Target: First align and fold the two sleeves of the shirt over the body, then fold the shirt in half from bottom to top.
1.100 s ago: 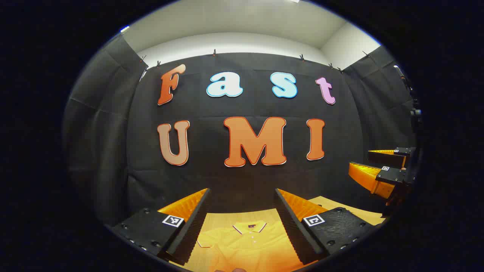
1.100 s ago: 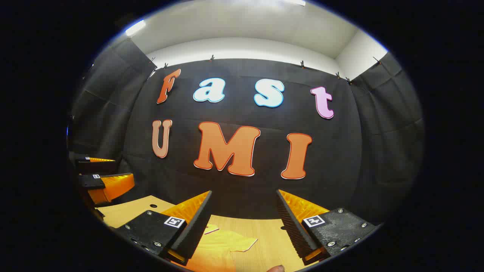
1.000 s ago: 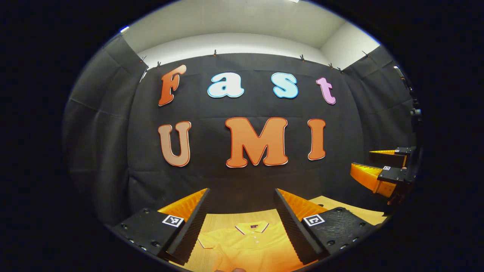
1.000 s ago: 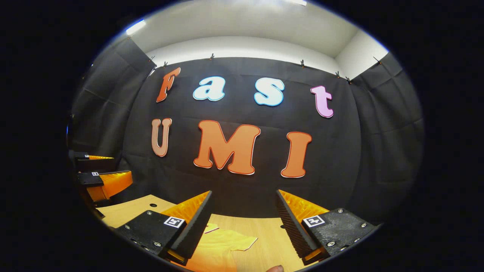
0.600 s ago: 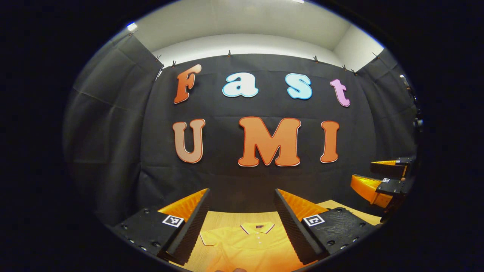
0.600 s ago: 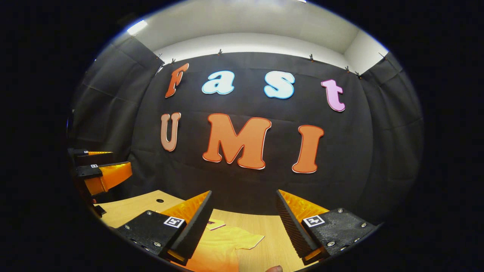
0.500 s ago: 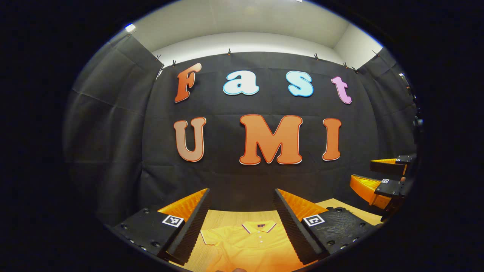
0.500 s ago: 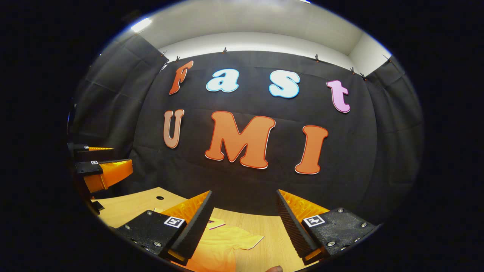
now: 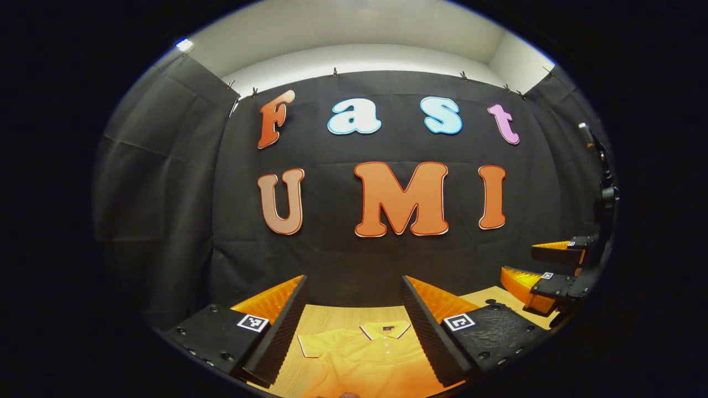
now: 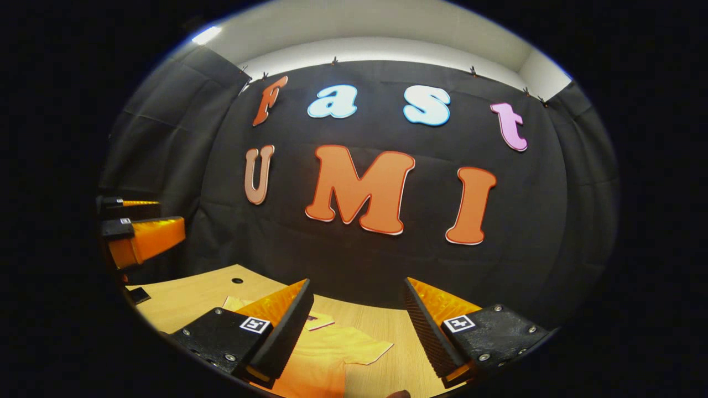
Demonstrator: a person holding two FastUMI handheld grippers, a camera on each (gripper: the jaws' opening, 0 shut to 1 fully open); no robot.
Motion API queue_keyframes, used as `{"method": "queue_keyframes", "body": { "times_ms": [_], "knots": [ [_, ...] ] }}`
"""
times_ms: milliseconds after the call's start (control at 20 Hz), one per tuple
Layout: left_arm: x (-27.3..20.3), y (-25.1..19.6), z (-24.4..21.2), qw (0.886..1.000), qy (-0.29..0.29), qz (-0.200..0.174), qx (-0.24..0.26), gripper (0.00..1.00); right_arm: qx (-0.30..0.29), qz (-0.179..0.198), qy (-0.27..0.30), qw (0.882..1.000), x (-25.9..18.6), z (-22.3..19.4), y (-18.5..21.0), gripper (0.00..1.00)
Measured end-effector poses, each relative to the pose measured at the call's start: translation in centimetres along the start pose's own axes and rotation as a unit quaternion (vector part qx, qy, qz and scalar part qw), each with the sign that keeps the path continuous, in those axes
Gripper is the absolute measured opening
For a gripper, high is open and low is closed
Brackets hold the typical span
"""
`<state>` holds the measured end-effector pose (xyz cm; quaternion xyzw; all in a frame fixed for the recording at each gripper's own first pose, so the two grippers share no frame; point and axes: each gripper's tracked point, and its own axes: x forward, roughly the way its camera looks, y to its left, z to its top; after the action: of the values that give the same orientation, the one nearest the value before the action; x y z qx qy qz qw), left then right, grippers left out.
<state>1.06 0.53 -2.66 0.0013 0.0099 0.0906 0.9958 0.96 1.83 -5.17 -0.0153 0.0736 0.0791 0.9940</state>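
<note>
left gripper (image 9: pixel 354 309) jaws apart | right gripper (image 10: pixel 357 312) jaws apart | shirt (image 9: pixel 365 359) flat — table (image 10: pixel 193 298)

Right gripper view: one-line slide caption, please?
Open right gripper above yellow polo shirt lying flat on wooden table.

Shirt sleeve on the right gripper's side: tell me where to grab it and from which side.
Grip the sleeve at its cuff edge, coming down from above with the right gripper open. The sleeve lies flat and spread out on the table, away from the shirt body, so its free edge is likely easiest to pinch and carry inward.
</note>
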Motion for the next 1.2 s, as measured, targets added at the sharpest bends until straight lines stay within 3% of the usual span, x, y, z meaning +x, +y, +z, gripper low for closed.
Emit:
{"method": "queue_keyframes", "body": {
  "times_ms": [350, 600, 850, 1200],
  "knots": [
    [-0.4, 0.3, 1.0, 1.0, -0.02, 0.013, 0.018, 1.0, 0.015, -0.019, 0.091, 0.996, 1.6, -4.7, -1.7, 0.98],
    [-0.4, 0.7, 0.8, 0.999, -0.01, 0.036, 0.029, 1.0, 0.037, -0.019, 0.185, 0.982, 3.7, -9.5, -2.1, 0.98],
    [0.1, 1.2, -0.4, 0.997, 0.011, 0.068, 0.027, 0.98, 0.062, 0.005, 0.292, 0.954, 7.3, -15.9, -1.3, 0.98],
    [1.4, 1.8, -2.9, 0.994, 0.049, 0.09, 0.04, 0.99, 0.074, 0.019, 0.424, 0.902, 10.2, -23.2, -1.0, 0.96]
  ]
}}
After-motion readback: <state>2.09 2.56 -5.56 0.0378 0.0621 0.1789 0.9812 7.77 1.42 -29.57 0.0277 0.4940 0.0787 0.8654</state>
